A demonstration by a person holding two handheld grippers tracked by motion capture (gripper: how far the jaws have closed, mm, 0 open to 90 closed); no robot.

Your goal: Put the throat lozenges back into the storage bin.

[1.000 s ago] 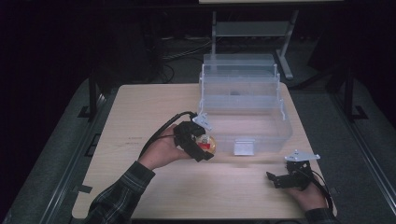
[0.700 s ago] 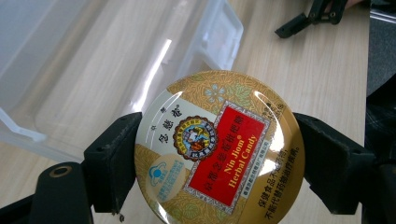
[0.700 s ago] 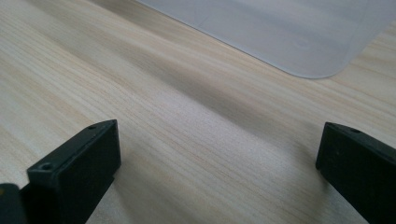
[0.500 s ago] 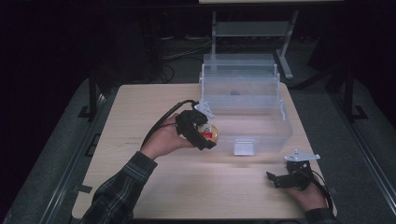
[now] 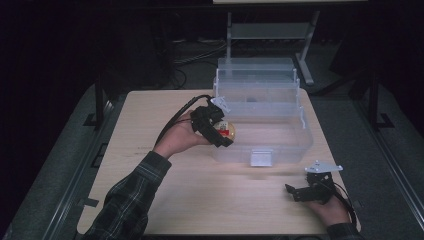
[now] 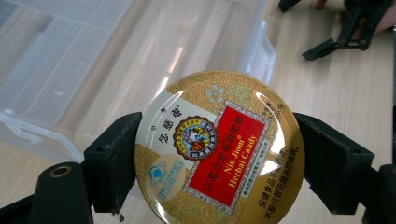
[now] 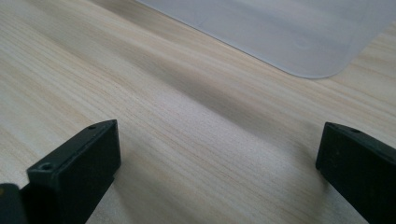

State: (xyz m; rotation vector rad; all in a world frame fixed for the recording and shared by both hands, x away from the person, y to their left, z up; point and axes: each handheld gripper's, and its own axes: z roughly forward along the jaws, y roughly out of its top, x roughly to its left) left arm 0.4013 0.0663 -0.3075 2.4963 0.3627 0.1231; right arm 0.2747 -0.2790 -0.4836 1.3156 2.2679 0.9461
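The left hand-held gripper [image 6: 219,154] pinches a round gold candy tin [image 6: 219,147] by its rim, one black jaw on either side, lid face toward the camera. In the high view the tin [image 5: 227,131] hangs in the air at the near left edge of the clear plastic box [image 5: 280,145], above the counter [image 5: 150,115]. The right hand-held gripper [image 7: 219,163] rests low over bare wood at the near right, jaws spread wide, holding nothing.

Risk, as judged: the hold is on a smooth curved metal edge across the tin's width. A tilt or a knock against the box wall could let it rotate or slip out and fall outside the box. Releasing before the tin is past the wall would have the same result.

The left gripper view gives the label and jaw contact, with the right hand-held gripper farther off. The high view alone shows the box's stepped tiers and front latch [image 5: 261,158]. The right gripper view shows a corner of the box.
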